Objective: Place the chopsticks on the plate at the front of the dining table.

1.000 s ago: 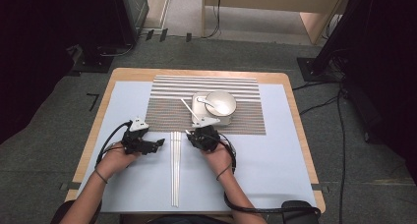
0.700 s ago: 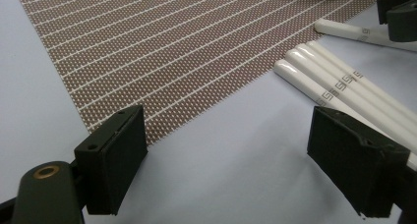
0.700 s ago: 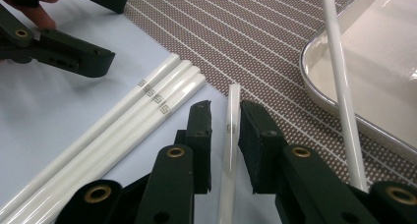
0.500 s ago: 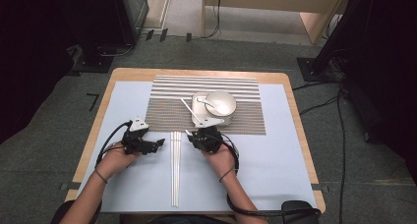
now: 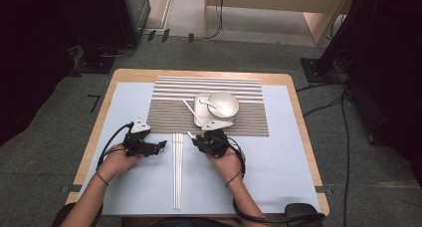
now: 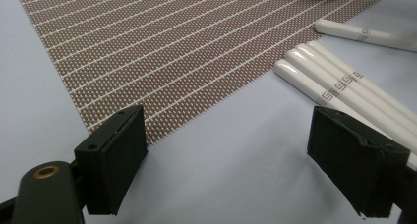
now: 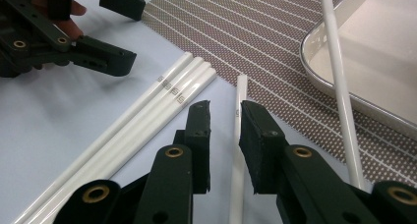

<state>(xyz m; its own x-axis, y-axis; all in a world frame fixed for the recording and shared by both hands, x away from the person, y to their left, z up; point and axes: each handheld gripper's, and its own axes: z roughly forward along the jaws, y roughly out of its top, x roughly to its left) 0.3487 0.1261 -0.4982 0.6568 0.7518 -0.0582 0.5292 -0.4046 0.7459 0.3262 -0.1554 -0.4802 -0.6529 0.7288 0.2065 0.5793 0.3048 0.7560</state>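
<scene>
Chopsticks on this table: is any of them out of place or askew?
Yes. Three chopsticks lie side by side on the blue sheet, but a fourth lies apart between the right gripper jaws, and a fifth leans slantwise over the rim of the tray on the striped mat.

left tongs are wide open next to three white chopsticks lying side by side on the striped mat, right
Not quite: the three white chopsticks lie on the pale blue table cover, just off the striped mat. The left gripper view shows it; the left tongs are indeed wide open beside them.
</scene>
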